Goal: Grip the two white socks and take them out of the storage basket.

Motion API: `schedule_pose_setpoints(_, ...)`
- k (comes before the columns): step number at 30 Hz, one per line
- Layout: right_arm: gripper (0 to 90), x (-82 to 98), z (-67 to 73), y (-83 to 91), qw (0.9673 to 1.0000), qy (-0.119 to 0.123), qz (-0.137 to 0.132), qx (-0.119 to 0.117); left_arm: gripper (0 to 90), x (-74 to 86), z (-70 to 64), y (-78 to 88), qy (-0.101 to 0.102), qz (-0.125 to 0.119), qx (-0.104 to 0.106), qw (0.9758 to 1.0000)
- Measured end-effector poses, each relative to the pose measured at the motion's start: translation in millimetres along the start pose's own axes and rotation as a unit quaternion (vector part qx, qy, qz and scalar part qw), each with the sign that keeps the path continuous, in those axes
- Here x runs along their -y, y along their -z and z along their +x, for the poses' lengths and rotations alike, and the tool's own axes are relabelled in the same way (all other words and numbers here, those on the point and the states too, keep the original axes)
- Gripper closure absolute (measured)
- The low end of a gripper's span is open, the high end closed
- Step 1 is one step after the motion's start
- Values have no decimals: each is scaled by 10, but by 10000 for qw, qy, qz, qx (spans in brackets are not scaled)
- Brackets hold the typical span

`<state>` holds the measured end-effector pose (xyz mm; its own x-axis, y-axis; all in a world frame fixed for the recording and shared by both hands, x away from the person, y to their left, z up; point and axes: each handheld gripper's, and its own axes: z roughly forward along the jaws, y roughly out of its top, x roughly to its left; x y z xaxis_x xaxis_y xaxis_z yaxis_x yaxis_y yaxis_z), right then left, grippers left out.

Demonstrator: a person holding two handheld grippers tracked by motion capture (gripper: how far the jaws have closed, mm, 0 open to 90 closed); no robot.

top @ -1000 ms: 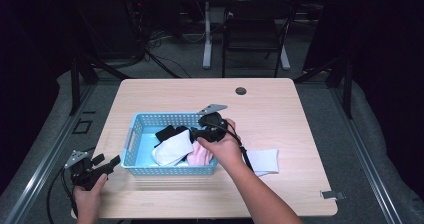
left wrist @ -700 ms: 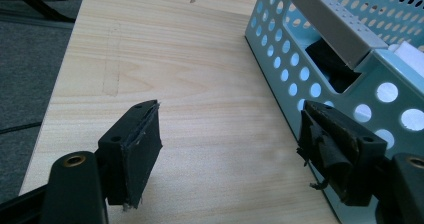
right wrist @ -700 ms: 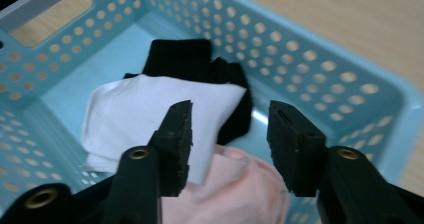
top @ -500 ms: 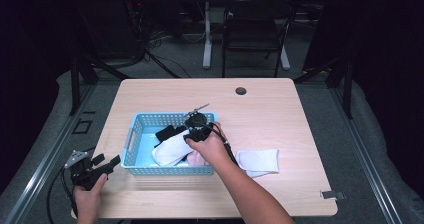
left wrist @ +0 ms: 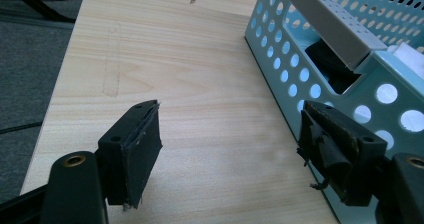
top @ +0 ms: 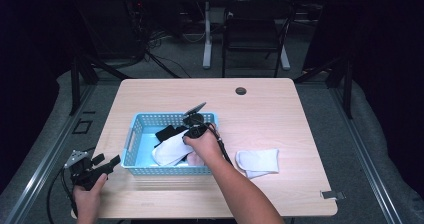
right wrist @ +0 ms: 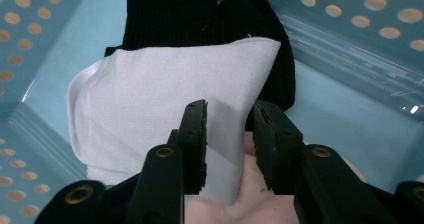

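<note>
Right gripper view: white sock (right wrist: 165, 104) between closing right gripper (right wrist: 230, 116) jaws.

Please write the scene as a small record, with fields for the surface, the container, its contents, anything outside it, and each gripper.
surface: wooden table
container: light blue basket, perforated walls
contents: white sock on top of black sock; something pink below
outside: folded white sock on table, right of the basket
right gripper: inside the basket, jaws just been closing, astride the white sock's edge, not clearly pressing
left gripper: open, holding nothing, beside the basket's wall
</note>
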<state>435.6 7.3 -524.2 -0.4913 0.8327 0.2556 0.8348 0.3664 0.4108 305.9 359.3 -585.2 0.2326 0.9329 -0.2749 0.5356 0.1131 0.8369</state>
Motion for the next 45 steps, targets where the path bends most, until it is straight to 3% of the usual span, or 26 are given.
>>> schedule_pose_setpoints(1, 718, -3, -1, -10, 10000, 5, 11, -94, 248, 0, 0, 0, 1, -1, 0, 10000)
schedule_pose_setpoints(3, 791, 2, 18, -27, 9999, 101, 31, -43, 248, 0, 3, 1, -15, 10, 0, 10000)
schedule_pose_setpoints(4, 861, 8, 33, -18, 9996, 268, 41, -4, 248, 0, 3, 2, -14, 10, -1, 10000)
schedule_pose_setpoints(6, 875, 13, 40, -6, 9995, 300, 46, 38, 249, 0, 1, 0, 4, -4, 1, 10000)
schedule_pose_setpoints(7, 883, 26, 68, -9, 9995, 280, -146, 11, 248, 0, 1, 0, 4, -4, 0, 10000)
schedule_pose_setpoints(8, 885, 23, 72, 24, 9990, 432, -80, 31, 248, -1, 3, 2, -15, 9, -2, 10000)
schedule_pose_setpoints(16, 888, 84, 221, 198, 9937, 930, -616, -35, 248, 0, -1, 0, -1, 0, -3, 10000)
schedule_pose_setpoints(22, 888, 159, 354, 340, 9849, 1388, -1033, 28, 248, -1, -1, 2, -6, 2, -6, 10000)
schedule_pose_setpoints(24, 888, 192, 425, 414, 9798, 1546, -1268, -10, 248, -1, -1, 3, -6, -1, -10, 10000)
schedule_pose_setpoints(27, 888, 217, 472, 483, 9756, 1719, -1366, -57, 248, -1, -1, 1, -4, -1, -11, 10000)
schedule_pose_setpoints(31, 888, 272, 544, 578, 9690, 1888, -1592, -57, 248, 0, 1, 2, -3, -5, -11, 10000)
schedule_pose_setpoints(32, 888, 272, 544, 578, 9690, 1888, -1592, -57, 248, 0, 0, 2, -4, -4, -12, 10000)
schedule_pose_setpoints(35, 888, 311, 580, 680, 9626, 2005, -1821, -63, 248, -1, -1, 3, -13, 1, -13, 10000)
schedule_pose_setpoints(36, 889, 338, 595, 746, 9582, 2063, -1979, -77, 248, -3, -1, 6, -20, 31, -12, 10000)
schedule_pose_setpoints(37, 888, 347, 598, 768, 9561, 2084, -2058, -82, 248, -1, -1, 3, -16, 8, -14, 10000)
schedule_pose_setpoints(38, 888, 347, 598, 768, 9561, 2084, -2058, -82, 248, -2, -1, 5, -16, 32, -13, 10000)
schedule_pose_setpoints(40, 888, 376, 603, 841, 9514, 2127, -2227, -70, 248, 0, -2, 2, -14, 0, -16, 10000)
schedule_pose_setpoints(41, 888, 405, 605, 908, 9474, 2166, -2354, -48, 248, -2, -2, 4, -21, 29, -22, 10000)
schedule_pose_setpoints(42, 888, 405, 605, 908, 9474, 2166, -2354, -48, 248, -2, -2, 4, -21, 29, -22, 10000)
schedule_pose_setpoints(45, 889, 453, 598, 1009, 9416, 2185, -2560, -38, 248, -1, -2, 3, -24, 30, -25, 10000)
